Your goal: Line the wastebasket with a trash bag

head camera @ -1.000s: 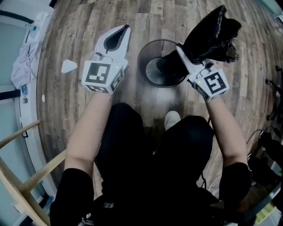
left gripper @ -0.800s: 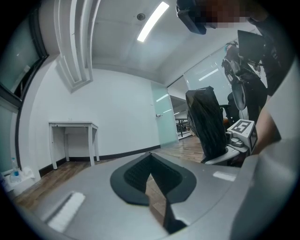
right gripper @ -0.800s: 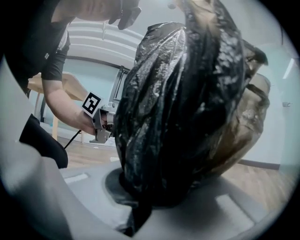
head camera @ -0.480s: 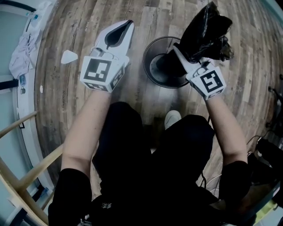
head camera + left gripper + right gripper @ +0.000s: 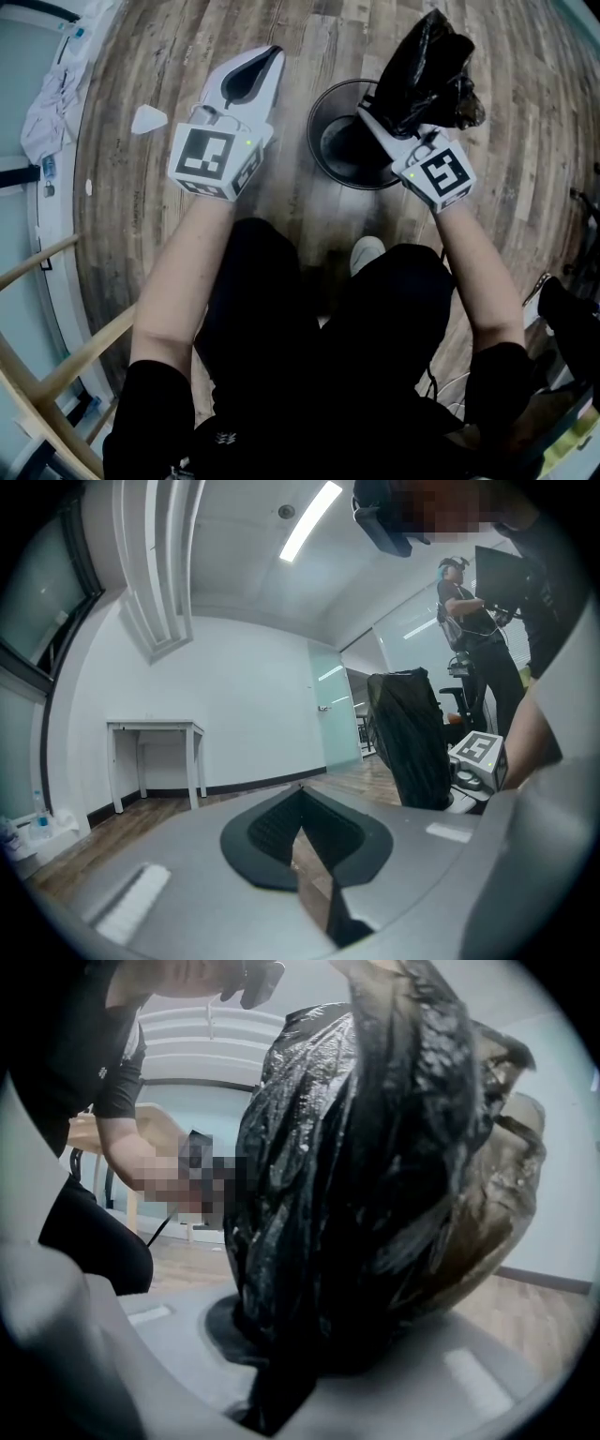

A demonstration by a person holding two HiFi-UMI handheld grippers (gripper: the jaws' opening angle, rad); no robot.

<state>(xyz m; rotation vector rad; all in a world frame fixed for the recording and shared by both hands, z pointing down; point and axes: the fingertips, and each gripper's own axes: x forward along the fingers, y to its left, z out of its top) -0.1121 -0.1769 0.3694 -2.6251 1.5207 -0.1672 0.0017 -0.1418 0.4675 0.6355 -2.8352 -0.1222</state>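
Note:
The black mesh wastebasket (image 5: 320,139) stands on the wood floor in front of my knees. A crumpled black trash bag (image 5: 427,70) bulges up over its right rim. My right gripper (image 5: 373,116) is at that rim with a fold of the trash bag (image 5: 375,1176) pinched between its jaws. The jaws are opening, and the plastic still fills the gap of the right gripper (image 5: 272,1372). My left gripper (image 5: 270,54) hovers left of the basket, shut and empty. In the left gripper view the left gripper (image 5: 300,797) shows closed pads, with the trash bag (image 5: 412,738) off to the right.
A white scrap (image 5: 147,119) lies on the floor at the left, beyond it a white cloth (image 5: 47,122) by the wall. Wooden chair rails (image 5: 37,272) sit at lower left. My shoe (image 5: 366,253) is just before the basket. A white table (image 5: 155,728) stands against the far wall.
My right gripper has sunk a little with the bag, closer to the basket's right rim. The left gripper has barely shifted.

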